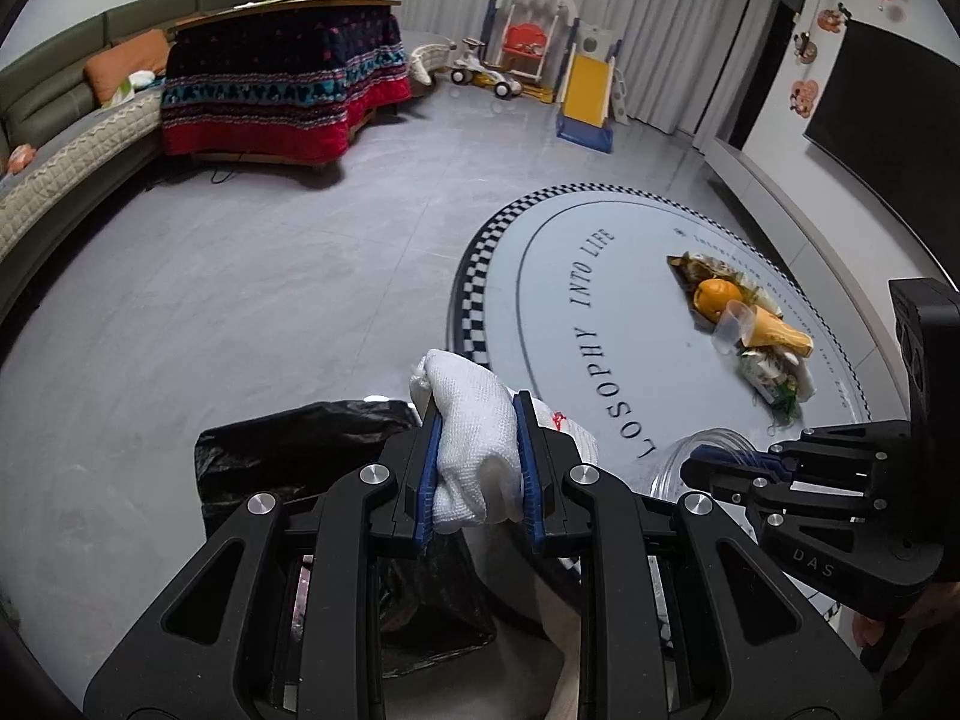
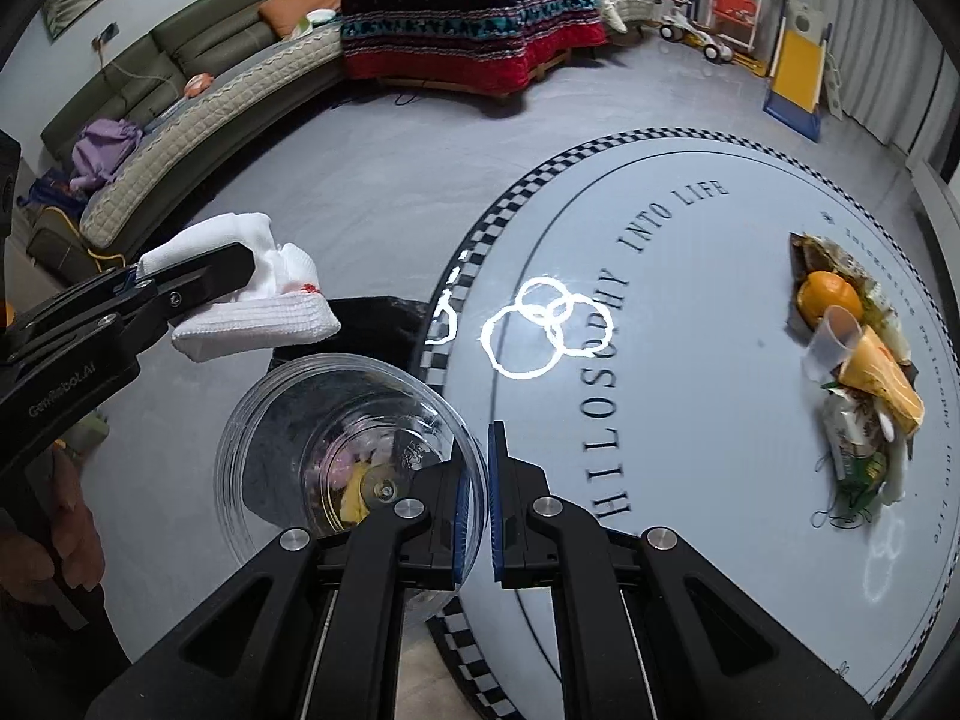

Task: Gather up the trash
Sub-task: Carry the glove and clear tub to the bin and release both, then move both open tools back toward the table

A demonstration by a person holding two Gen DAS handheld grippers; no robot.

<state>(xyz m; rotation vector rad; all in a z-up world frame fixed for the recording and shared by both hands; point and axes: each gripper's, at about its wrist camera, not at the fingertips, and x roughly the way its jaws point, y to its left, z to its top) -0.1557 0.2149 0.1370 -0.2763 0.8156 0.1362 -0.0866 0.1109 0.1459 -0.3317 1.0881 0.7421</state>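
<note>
My left gripper is shut on a white cloth and holds it above a black trash bag; the gripper and the cloth also show in the right wrist view. My right gripper is shut on the rim of a clear plastic bowl, tilted over the black bag beside the round table. A trash pile with an orange, a clear cup and wrappers lies on the table's far right, also in the left wrist view.
The round grey table has a checkered rim. A green sofa curves along the left wall. A low table under a patterned blanket and a toy slide stand at the back.
</note>
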